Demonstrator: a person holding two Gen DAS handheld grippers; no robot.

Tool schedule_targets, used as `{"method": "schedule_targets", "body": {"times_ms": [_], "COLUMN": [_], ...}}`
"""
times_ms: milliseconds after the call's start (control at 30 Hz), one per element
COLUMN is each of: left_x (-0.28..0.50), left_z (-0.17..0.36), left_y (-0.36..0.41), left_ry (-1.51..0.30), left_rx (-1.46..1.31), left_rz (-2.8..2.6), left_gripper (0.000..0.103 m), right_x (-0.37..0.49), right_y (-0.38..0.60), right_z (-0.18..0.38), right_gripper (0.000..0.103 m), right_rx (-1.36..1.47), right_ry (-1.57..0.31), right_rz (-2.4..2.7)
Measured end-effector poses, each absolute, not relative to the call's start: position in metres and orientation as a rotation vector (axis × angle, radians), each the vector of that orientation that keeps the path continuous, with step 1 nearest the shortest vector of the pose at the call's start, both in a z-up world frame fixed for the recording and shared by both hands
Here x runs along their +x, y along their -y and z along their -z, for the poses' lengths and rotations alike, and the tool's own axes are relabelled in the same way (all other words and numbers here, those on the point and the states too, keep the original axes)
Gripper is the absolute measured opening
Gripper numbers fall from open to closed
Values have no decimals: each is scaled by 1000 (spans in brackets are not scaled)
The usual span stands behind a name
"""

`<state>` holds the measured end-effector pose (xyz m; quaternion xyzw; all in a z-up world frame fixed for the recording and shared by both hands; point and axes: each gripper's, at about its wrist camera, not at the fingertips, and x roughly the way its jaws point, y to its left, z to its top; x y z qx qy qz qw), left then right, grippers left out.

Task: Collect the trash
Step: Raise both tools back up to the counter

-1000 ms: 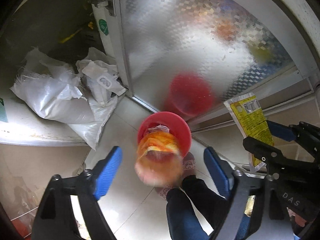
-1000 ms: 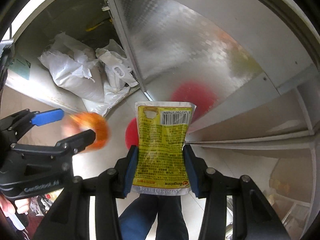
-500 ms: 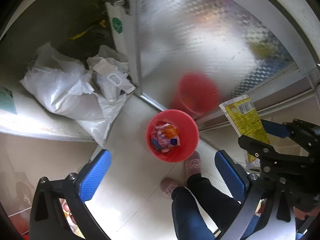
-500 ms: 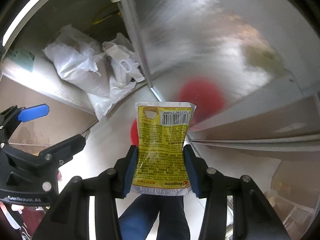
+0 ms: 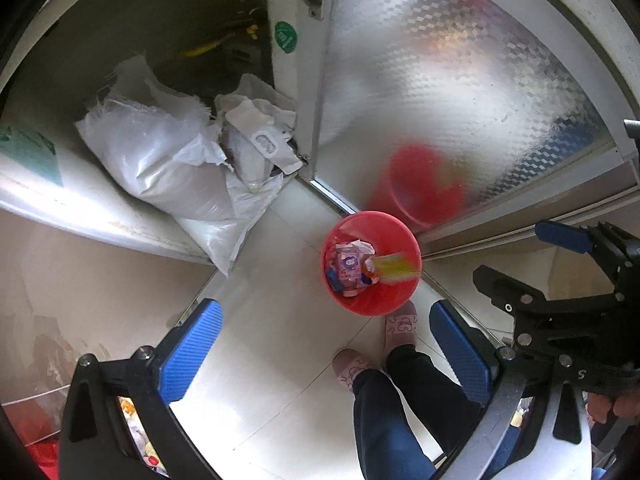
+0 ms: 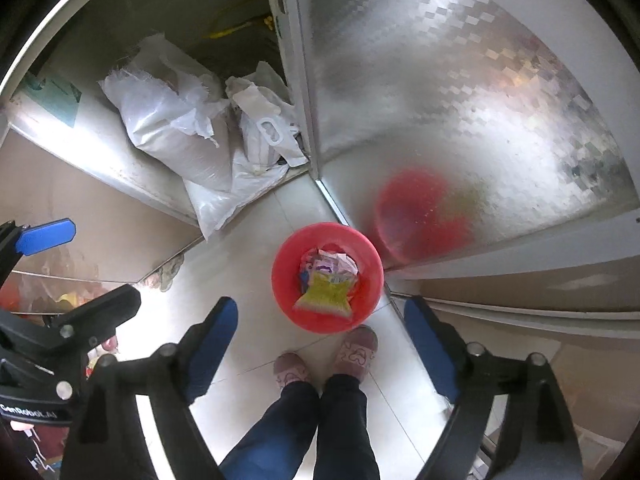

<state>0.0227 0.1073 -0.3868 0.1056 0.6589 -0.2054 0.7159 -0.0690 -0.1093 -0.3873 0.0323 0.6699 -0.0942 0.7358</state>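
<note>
1. Left gripper [image 5: 326,338]: blue pads [image 5: 191,342] spread wide, nothing between them, held high above the pale tiled floor [image 5: 256,364].
2. Right gripper [image 6: 320,344]: blue-padded fingers [image 6: 210,342] likewise spread wide apart and empty, pointing down at the floor.
3. Red bin [image 6: 327,276] standing on the tiles just beyond the person's slippers [image 6: 357,350], at the foot of the patterned metallic cabinet door [image 6: 440,92], with a blurred red reflection of it on that door.
4. Yellow snack packet [image 6: 326,296] inside the bin, at its near side, over a jumble of pink and white wrappers [image 6: 330,266]; whether lying settled or in mid-air cannot be told.
5. In the left wrist view, the same packet [image 5: 394,266] smeared into a yellow streak across the right side of the bin [image 5: 370,262], beside the wrappers [image 5: 348,266].
6. To the far left of the bin, white sacks [image 5: 160,160] and crumpled plastic bags [image 5: 256,136] heaped in the open cabinet, spilling over its lower edge towards the floor.
7. Dark blue trouser legs [image 6: 304,428] at the near edge, between the right gripper's fingers.
8. Each gripper visible at the edge of the other's view, side by side and well above the bin.
</note>
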Motion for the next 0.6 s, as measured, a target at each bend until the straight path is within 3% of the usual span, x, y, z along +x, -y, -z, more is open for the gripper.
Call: {"method": "schedule_targets", "body": {"times_ms": [267,500,600], "left_x": [14,10,11], "left_z": [354,275,231], "left_y": [-115,-123,-128], "left_ry": [-1449,-1368,-1316], "left_rx": [221,261,250], "left_rz": [419,359,347], "left_gripper": [103,103,103], "right_x": [-74,-74,-72], "right_y": [103,92,88], "right_z": [364,300,259], "right_gripper": [85,85,90], "right_rx": [77,78,90], "right_ry": [-1473,-1419,-1355], "right_rz": [190,170,156]}}
